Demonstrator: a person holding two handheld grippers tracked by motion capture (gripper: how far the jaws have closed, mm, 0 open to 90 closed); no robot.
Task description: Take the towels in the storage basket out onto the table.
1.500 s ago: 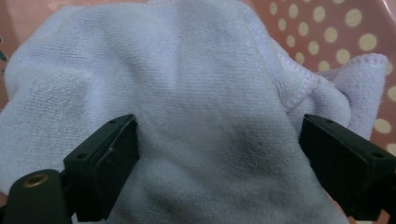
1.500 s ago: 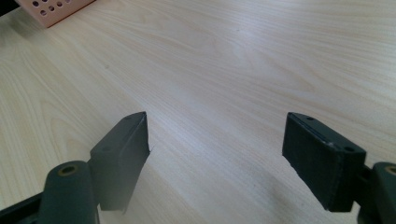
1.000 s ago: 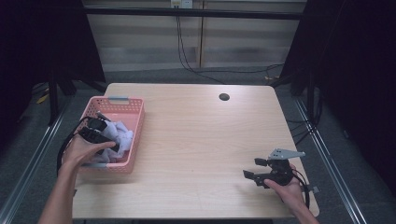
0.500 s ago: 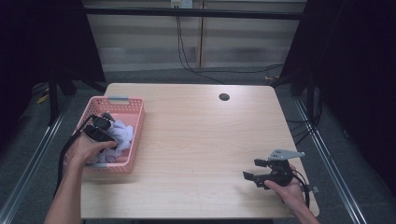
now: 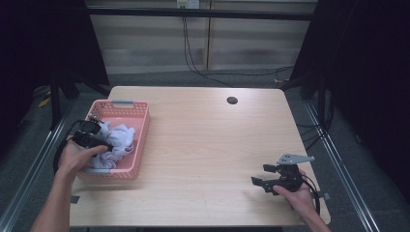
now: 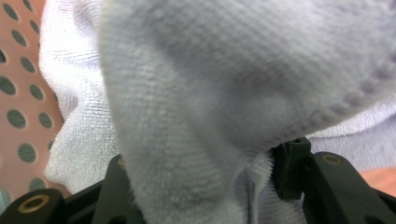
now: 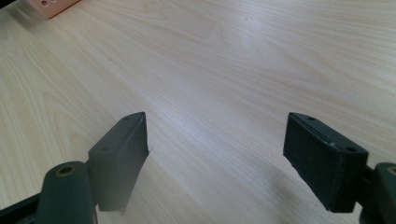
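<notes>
A pink plastic basket (image 5: 145, 137) stands at the table's left edge with a crumpled white terry cloth (image 5: 118, 140) inside. My left gripper (image 5: 102, 145) reaches into the basket from its left side. Its jaws have just been closing, and a thick fold of the cloth (image 6: 196, 84) bulges up between them, pressed from both sides. The basket's perforated wall (image 6: 23, 102) shows behind the cloth. My right gripper (image 5: 259, 175) rests low over the table's near right part, open, with bare wood between its jaws (image 7: 215, 154).
The light wooden table (image 5: 208, 140) has a round cable hole (image 5: 232, 100) near its far edge. A corner of the basket (image 7: 51, 5) peeks in at the top left of the right gripper view. Dark floor and metal rails surround the table.
The left hand leaned further into the basket, then drew back a little toward its left side. The right hand has stayed where it was.
</notes>
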